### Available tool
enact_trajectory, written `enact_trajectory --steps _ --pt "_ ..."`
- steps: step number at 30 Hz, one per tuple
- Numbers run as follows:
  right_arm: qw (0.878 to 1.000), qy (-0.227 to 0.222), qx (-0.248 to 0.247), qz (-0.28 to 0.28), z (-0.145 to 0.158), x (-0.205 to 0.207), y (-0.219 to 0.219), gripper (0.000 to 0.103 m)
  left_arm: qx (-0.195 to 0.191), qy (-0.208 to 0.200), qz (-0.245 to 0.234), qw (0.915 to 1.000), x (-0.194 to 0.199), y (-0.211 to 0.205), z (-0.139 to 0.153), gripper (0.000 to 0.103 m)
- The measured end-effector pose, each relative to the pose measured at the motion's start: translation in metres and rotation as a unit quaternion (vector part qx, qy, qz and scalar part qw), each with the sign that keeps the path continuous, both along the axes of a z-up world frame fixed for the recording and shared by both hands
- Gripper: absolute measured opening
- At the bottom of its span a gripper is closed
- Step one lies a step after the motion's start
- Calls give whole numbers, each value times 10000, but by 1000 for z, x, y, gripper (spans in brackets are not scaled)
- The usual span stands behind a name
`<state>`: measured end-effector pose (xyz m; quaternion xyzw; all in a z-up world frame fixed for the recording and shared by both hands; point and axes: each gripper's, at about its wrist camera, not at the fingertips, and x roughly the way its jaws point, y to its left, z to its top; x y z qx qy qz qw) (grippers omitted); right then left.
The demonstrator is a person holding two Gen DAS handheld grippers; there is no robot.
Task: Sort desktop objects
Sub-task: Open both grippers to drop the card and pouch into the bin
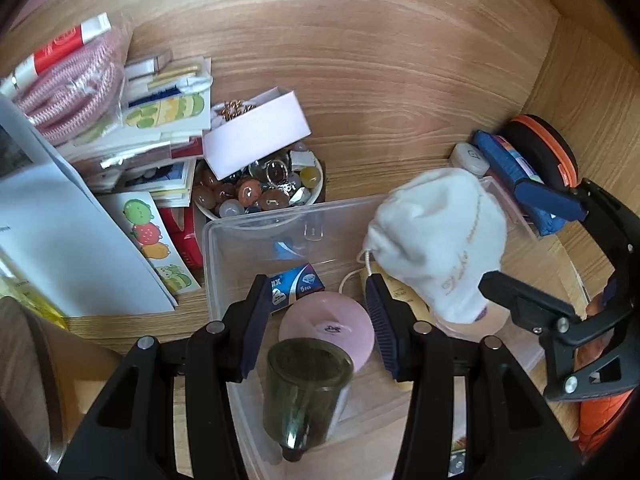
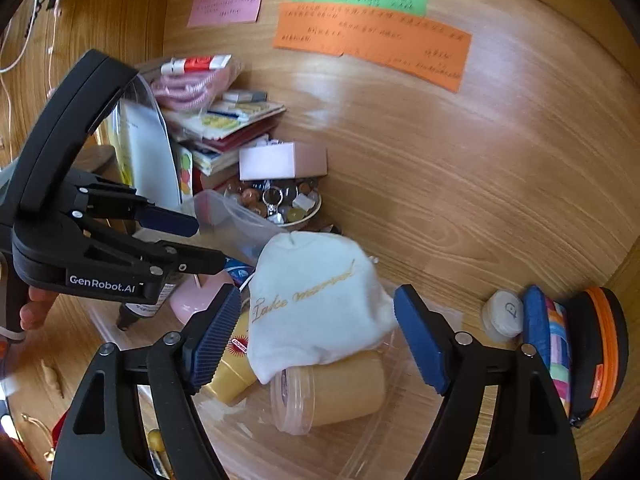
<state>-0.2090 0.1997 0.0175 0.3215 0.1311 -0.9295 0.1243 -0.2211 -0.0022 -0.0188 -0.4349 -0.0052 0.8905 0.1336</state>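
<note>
A clear plastic bin (image 1: 224, 248) sits on the wooden desk. In it lie a dark green bottle (image 1: 306, 392), a pink round case (image 1: 328, 326), a small blue box (image 1: 296, 286), a yellow bottle (image 2: 236, 368), a clear-lidded jar (image 2: 332, 392) and a white drawstring pouch (image 1: 440, 240). My left gripper (image 1: 320, 320) is open above the green bottle, which lies loose between the fingers. My right gripper (image 2: 316, 336) is open around the white pouch (image 2: 316, 304), not touching it. The right gripper also shows in the left wrist view (image 1: 532, 252).
A bowl of beads and rings (image 1: 260, 188) and a white box (image 1: 256, 132) stand behind the bin. A pile of papers, stickers and a pink cable (image 1: 80, 92) lies at left. A white jar (image 2: 504, 314), blue pouch (image 2: 538, 328) and orange-black case (image 2: 596, 352) stand at right.
</note>
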Motion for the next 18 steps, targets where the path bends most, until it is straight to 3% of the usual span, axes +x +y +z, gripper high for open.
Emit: enact_trajectory --steps 9,18 --pt "9999 71 -131 -23 15 31 5 78 -79 290 35 9995 33 -1 27 56" --pt "9990 366 -241 -12 35 80 2 84 -200 719 168 9971 82 1 54 72"
